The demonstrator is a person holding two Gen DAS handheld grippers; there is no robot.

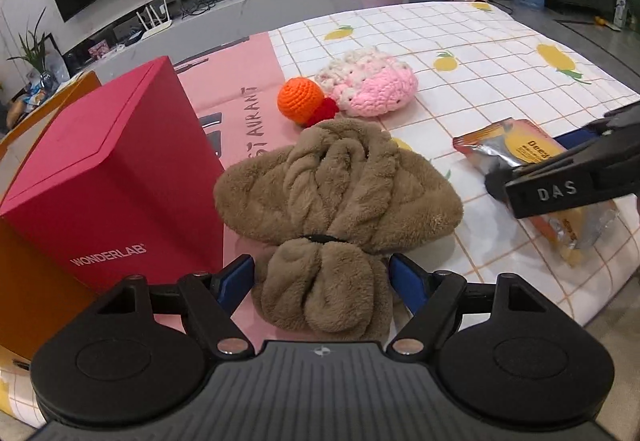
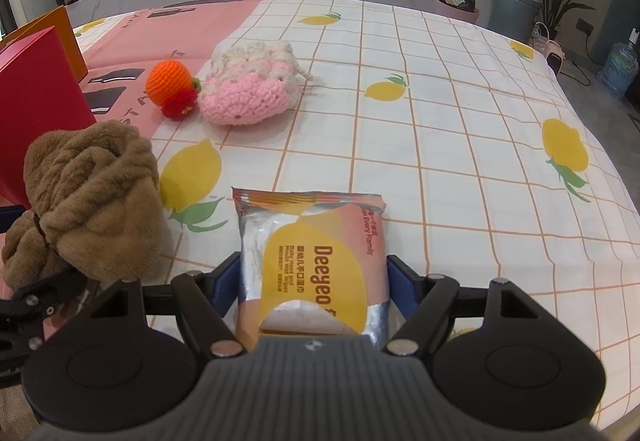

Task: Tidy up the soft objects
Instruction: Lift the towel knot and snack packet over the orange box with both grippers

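Note:
A brown plush towel bundle (image 1: 336, 181), tied with a black band, lies on the table beside a red box (image 1: 112, 181). My left gripper (image 1: 322, 269) is open, and the bundle's near lobe sits between its blue pads without being pressed. My right gripper (image 2: 314, 277) is shut on a Deeyeo wet-wipes pack (image 2: 316, 241), with its pads against both long edges. The left wrist view shows that gripper (image 1: 552, 161) over the pack (image 1: 500, 149) on the right. An orange crochet ball (image 1: 300, 99) and a pink-and-cream crochet piece (image 1: 372, 85) lie farther back.
The red WONDERLAB box stands upright at the left, and an orange box (image 1: 24, 301) stands behind it. A lemon-print checked cloth (image 2: 440, 121) covers the table and its right half is bare. The brown bundle (image 2: 96, 193) lies close on the left of the pack.

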